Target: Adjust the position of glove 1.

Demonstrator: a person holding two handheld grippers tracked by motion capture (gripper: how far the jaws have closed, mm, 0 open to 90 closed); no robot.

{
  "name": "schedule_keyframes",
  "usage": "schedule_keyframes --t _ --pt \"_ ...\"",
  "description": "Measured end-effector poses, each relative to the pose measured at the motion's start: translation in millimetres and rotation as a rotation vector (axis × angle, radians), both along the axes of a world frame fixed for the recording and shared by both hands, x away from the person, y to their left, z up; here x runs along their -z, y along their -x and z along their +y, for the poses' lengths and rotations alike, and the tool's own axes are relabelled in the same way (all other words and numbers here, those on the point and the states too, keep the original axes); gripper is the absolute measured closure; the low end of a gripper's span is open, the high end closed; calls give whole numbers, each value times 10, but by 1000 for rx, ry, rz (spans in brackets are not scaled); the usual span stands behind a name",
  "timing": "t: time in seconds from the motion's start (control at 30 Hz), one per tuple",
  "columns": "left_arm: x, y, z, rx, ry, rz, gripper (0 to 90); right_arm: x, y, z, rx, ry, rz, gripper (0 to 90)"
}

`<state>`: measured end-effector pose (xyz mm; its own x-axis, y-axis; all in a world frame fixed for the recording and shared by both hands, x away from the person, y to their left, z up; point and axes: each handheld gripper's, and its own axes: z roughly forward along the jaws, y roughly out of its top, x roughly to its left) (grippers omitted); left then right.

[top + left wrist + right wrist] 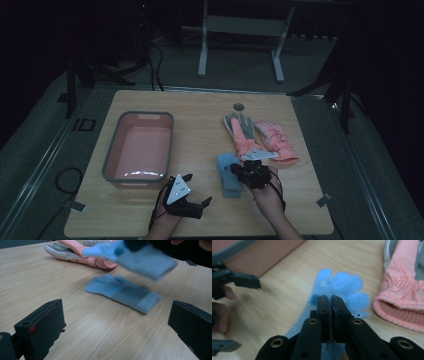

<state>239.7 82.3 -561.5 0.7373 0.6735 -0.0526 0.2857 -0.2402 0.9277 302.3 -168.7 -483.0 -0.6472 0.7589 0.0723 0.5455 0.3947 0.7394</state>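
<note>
- Blue glove [147, 258] pinched in right gripper [239, 170], lifted off the wood; seen blurred at upper right of left gripper view, with the cuff hanging toward the right.
- Seen also in right gripper view [342, 287], finger parts spread beyond the pressed-together jaws, fabric caught between them.
- Second blue glove [125, 293] lying flat on table [200, 120], at frame centre in left gripper view, fingers toward upper left, cuff toward lower right.
- Lies just below and beside the lifted one; in high view the two blue gloves overlap at lower centre [229, 175], not separable there.
- Left gripper [196, 190] at lower centre-left of high view, jaws spread wide, holding nothing, near the tub's lower right corner.
- Same jaws at both lower corners of left gripper view, bare table between them.
- Pink tub [112, 150] at left of table, grey rim, nothing visible inside.
- Pink-and-grey glove [241, 132] right of centre in high view, its cuff just beside the right gripper.
- Pink glove [276, 140] next to it on the right, touching or nearly so.
- Open pink cuff [402, 312] at right edge of right gripper view, close to the lifted glove.
- Round hole [238, 106] near table's far edge, above the gloves.
</note>
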Motion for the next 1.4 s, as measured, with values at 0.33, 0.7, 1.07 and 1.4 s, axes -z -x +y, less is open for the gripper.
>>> schedule_keyframes --t 0.33,0.7,1.07,1.4 --pt "0 2 -1 0 1 1 9 249 -64 44 -15 29 62 859" --pt "0 4 -3 0 -1 -1 9 451 -131 6 -16 53 116 847" --pt "0 32 -19 22 -5 -36 9 495 -108 -31 -63 20 136 713" --pt "-148 -19 -183 153 -70 47 9 192 -143 -458 -74 -133 57 144"
